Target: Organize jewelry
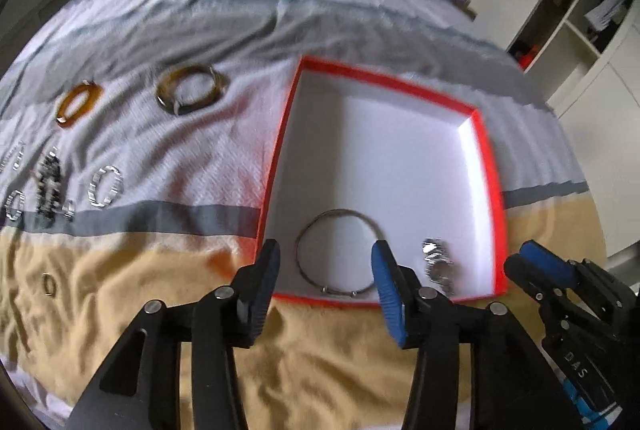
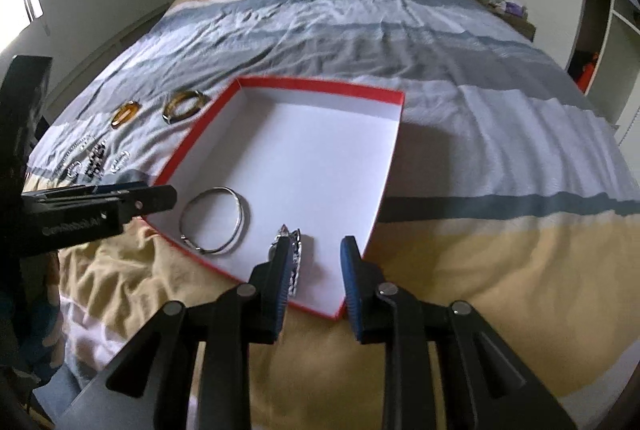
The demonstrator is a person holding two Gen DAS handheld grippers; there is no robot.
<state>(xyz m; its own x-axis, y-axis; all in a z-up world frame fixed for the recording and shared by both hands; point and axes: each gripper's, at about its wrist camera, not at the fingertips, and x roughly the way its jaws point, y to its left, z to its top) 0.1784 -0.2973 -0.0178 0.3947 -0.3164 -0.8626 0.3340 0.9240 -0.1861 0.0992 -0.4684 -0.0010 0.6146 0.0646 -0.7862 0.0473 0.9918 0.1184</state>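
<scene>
A shallow red box (image 2: 320, 84) with a white floor lies on the striped bed (image 2: 460, 117). Inside, near its front edge, a thin silver bangle (image 2: 214, 220) lies just beside a small sparkly piece (image 2: 295, 258). The left hand-held gripper (image 1: 326, 272) hovers over the bangle, spread wide, holding nothing. The right hand-held gripper (image 2: 314, 262) is spread too, empty, by the sparkly piece. Two amber bangles (image 1: 188, 89) and smaller silver pieces (image 1: 105, 186) lie on the bed left of the box.
</scene>
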